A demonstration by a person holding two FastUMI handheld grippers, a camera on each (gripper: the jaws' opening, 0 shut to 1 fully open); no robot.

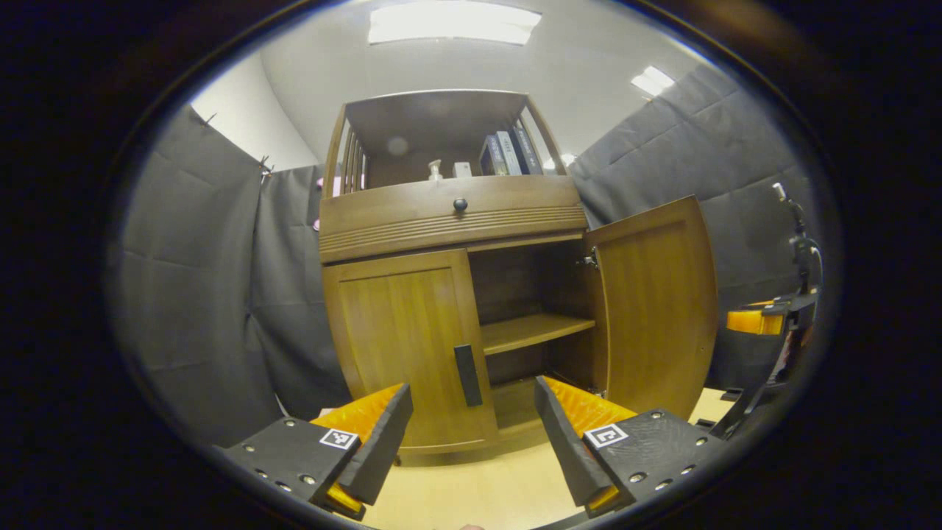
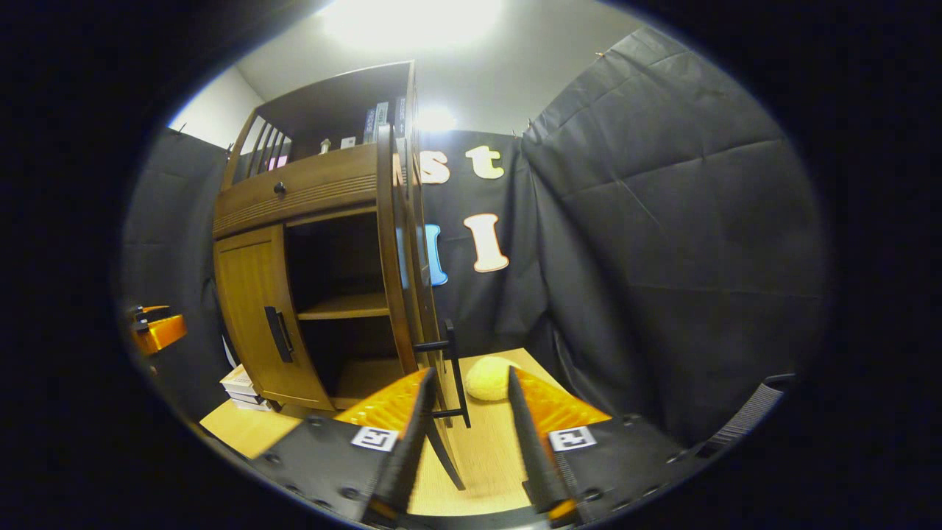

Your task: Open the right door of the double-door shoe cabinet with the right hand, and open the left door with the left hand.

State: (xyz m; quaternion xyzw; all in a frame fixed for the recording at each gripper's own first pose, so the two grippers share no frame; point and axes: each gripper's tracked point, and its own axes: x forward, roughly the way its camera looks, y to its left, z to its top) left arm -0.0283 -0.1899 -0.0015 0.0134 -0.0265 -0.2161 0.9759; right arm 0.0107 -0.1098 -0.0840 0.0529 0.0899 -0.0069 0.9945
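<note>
**A:** Where did your shoe cabinet stand, and how much room did you have?

**B:** It stood on the pale worktop, straight ahead of your left gripper. The right door was swung wide, its free edge out toward the booth cloth, and the inner shelf lay exposed. The left door was closed, flush with the frame, with its dark handle near the centre edge. Open worktop lay between your left fingers and that door.

**A:** Any writing you could read?

**B:** None. The books on the top shelf were too small to read, and the fingers carried only square markers.

**A:** And your fingers?

**B:** Your left fingers were spread wide, holding nothing and clear of the door. Your right gripper sat at the open door's edge, its fingers parted either side of that door's handle; I could not tell whether they touched it. A yellow ball lay on the worktop just beyond.
</note>
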